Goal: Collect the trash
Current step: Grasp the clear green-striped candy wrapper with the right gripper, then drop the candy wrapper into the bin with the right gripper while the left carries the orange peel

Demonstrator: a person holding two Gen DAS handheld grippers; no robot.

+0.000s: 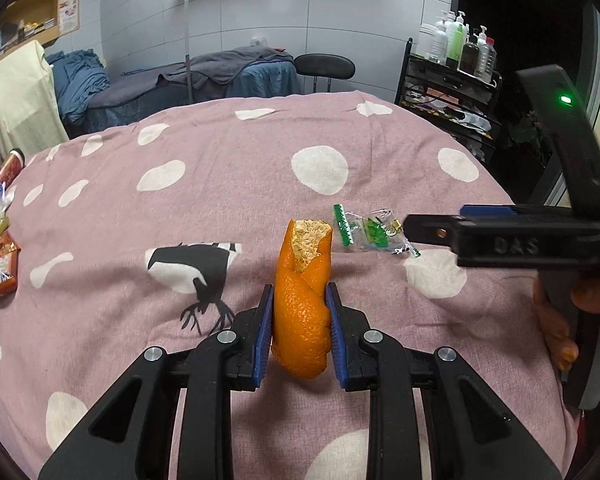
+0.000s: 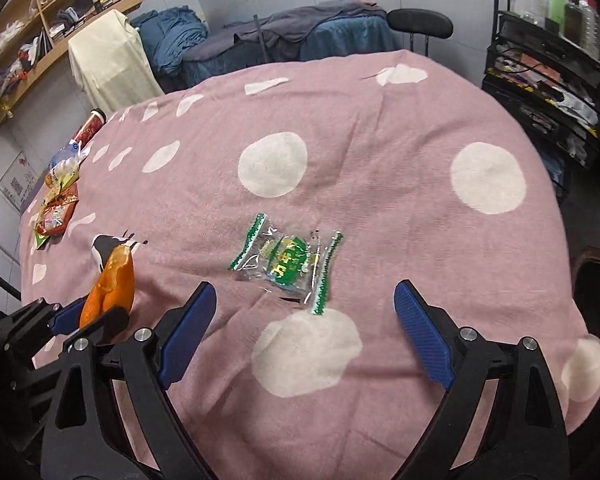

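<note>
in the left wrist view the left gripper (image 1: 300,320) is clamped on a strip of orange peel (image 1: 302,300), blue pads pressed to both sides, the peel standing up with its pale pith end pointing away from the camera. beyond and to its right a clear green-printed wrapper (image 1: 364,230) lies flat on the pink spotted cloth (image 1: 180,208), and the right gripper (image 1: 416,230) reaches in from the right edge, its tip just beside the wrapper; from this side-on angle i cannot tell how wide it stands. in the right wrist view the right gripper (image 2: 304,308) shows its jaws spread wide and empty, the wrapper (image 2: 286,262) lying just ahead of the gap, roughly centred, its long axis running crosswise between the two pads. so the right hand is the nearer one, and the pickup likely needs a short push forward and down before closing. this view also shows the peel (image 2: 110,288) held off to the left, and a heap of snack packets (image 2: 58,208) at the cloth's far left edge, seen in the left view only at the frame's edge.
</note>
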